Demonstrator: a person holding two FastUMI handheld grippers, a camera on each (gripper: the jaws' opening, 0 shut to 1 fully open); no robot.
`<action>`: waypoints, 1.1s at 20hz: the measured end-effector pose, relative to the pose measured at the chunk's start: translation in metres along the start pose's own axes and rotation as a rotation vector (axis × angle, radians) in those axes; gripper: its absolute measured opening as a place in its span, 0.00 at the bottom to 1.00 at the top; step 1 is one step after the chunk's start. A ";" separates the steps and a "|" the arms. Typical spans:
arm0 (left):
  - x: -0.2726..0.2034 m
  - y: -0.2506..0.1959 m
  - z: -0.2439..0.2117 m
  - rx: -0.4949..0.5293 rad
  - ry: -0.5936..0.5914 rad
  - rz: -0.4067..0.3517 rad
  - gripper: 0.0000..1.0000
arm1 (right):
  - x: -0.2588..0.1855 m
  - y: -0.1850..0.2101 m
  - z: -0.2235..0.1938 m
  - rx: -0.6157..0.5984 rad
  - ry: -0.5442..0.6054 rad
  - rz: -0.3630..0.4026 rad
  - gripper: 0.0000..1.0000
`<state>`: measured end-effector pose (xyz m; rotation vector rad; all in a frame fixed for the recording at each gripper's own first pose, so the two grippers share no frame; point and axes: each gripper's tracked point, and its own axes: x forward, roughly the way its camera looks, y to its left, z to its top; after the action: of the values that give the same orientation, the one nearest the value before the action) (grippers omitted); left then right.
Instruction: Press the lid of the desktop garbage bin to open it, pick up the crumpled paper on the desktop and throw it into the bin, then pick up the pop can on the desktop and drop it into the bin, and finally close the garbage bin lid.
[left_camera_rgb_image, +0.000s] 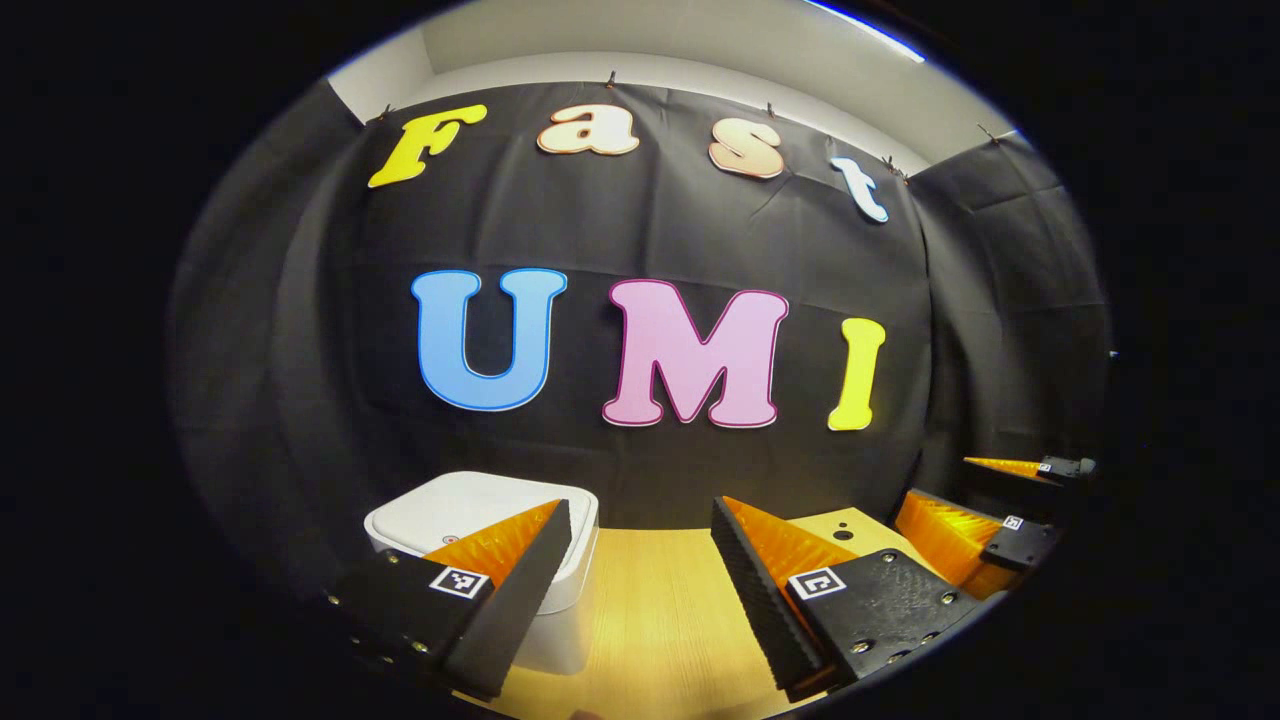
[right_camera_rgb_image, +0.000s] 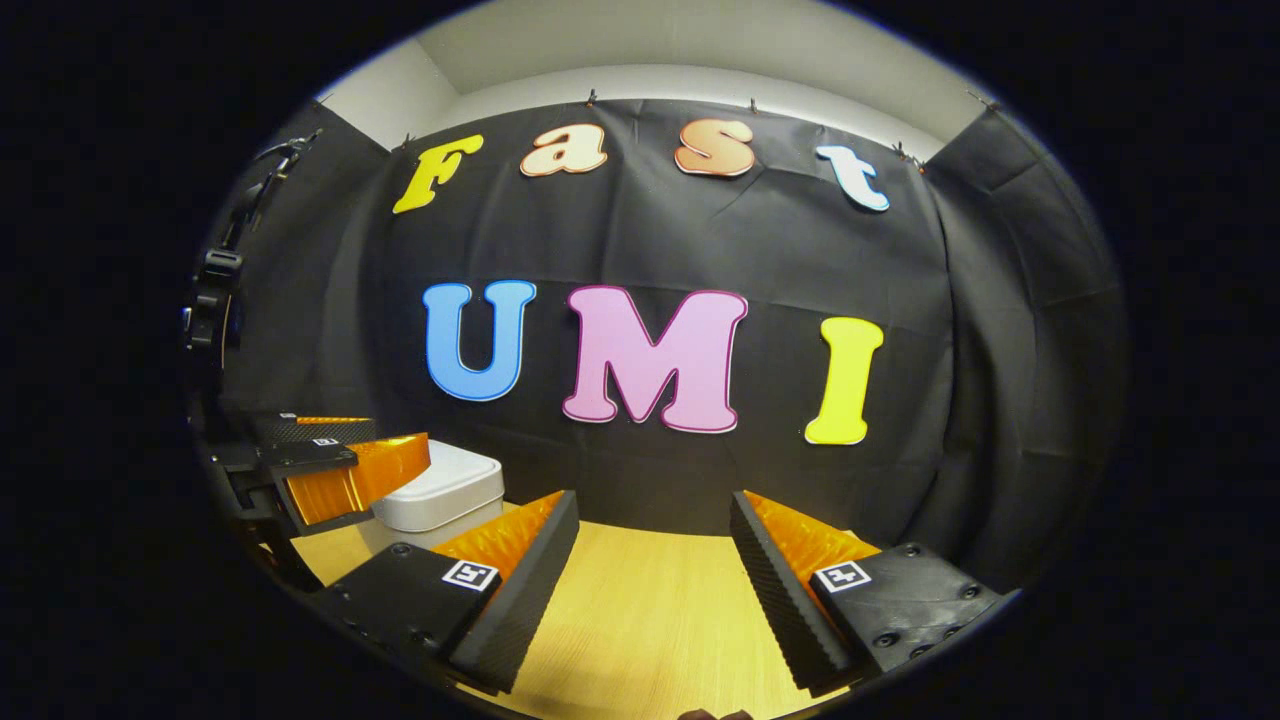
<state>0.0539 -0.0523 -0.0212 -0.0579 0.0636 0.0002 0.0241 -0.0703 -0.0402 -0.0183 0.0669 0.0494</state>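
Both my left gripper and right gripper hung with fingers apart and nothing between them above the wooden desktop. Ahead on my left sat the white garbage bin, lid down.

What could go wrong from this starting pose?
1. The bin has its lid down, and the left hand-held gripper stands open beside it; an off-centre press might tip or slide the bin rather than open it.
2. The right hand-held gripper is open and sits close beside the left one, so the two could bump when either moves toward the bin.
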 end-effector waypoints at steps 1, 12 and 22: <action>-0.003 0.003 -0.003 0.005 0.009 -0.005 0.94 | -0.002 0.003 -0.002 0.003 0.004 -0.005 0.99; -0.035 0.031 0.005 0.045 -0.051 -0.034 0.93 | -0.029 0.016 -0.004 -0.021 0.034 -0.059 0.99; -0.056 0.032 0.006 0.036 -0.083 -0.073 0.93 | -0.048 0.037 -0.001 -0.045 0.020 -0.055 0.97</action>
<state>-0.0013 -0.0203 -0.0139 -0.0242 -0.0214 -0.0717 -0.0253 -0.0355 -0.0388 -0.0657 0.0848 -0.0045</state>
